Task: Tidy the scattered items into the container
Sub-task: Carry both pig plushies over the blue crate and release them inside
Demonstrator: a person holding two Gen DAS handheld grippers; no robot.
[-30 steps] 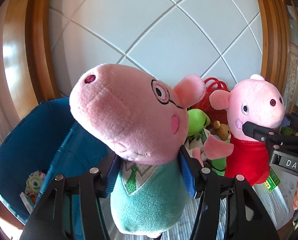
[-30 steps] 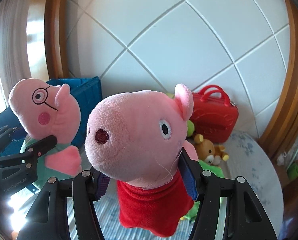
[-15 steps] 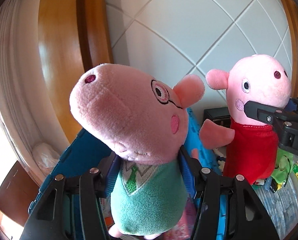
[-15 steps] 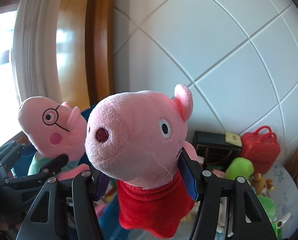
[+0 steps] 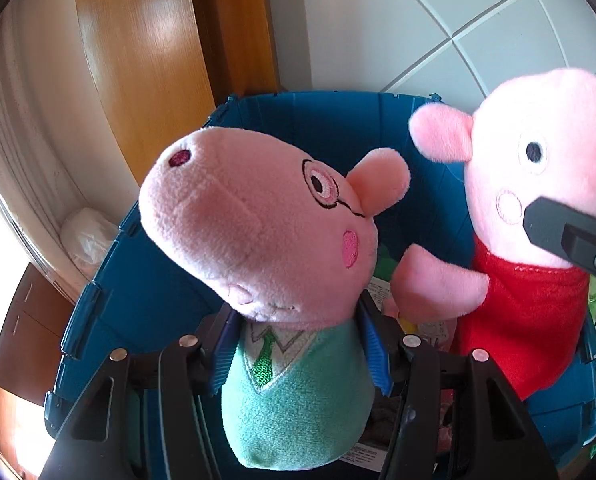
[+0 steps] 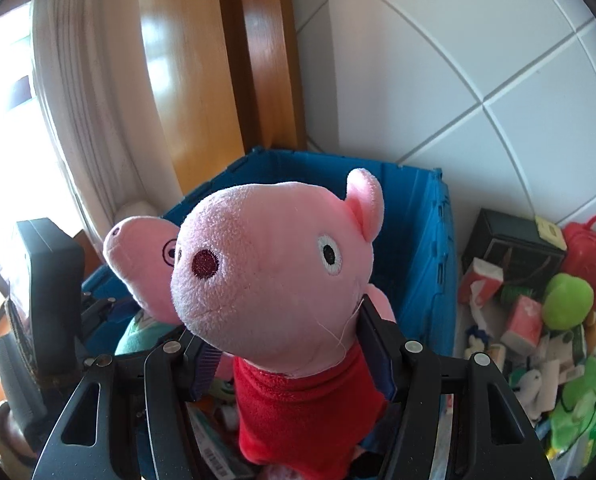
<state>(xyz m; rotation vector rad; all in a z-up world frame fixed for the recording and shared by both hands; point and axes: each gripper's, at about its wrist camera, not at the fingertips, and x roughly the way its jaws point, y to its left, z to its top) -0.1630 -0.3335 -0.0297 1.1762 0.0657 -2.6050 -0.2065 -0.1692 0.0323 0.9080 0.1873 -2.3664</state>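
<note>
Large blue plastic crate (image 5: 146, 292) fills frame centre in both views. Left gripper (image 5: 298, 340) clamps the pink plush pig in a green vest (image 5: 298, 392) at lower centre, over the crate. Right gripper (image 6: 294, 344) clamps the pink plush pig in a red dress (image 6: 306, 408), just beside, also above the crate.

Two pig plushes held above the blue bin

The pig in green (image 5: 294, 392) fills centre frame, upright, glasses on; the pig in red (image 5: 530, 304) hangs at right, both over the open blue bin (image 5: 146, 312), whose bottom already holds items.
</note>
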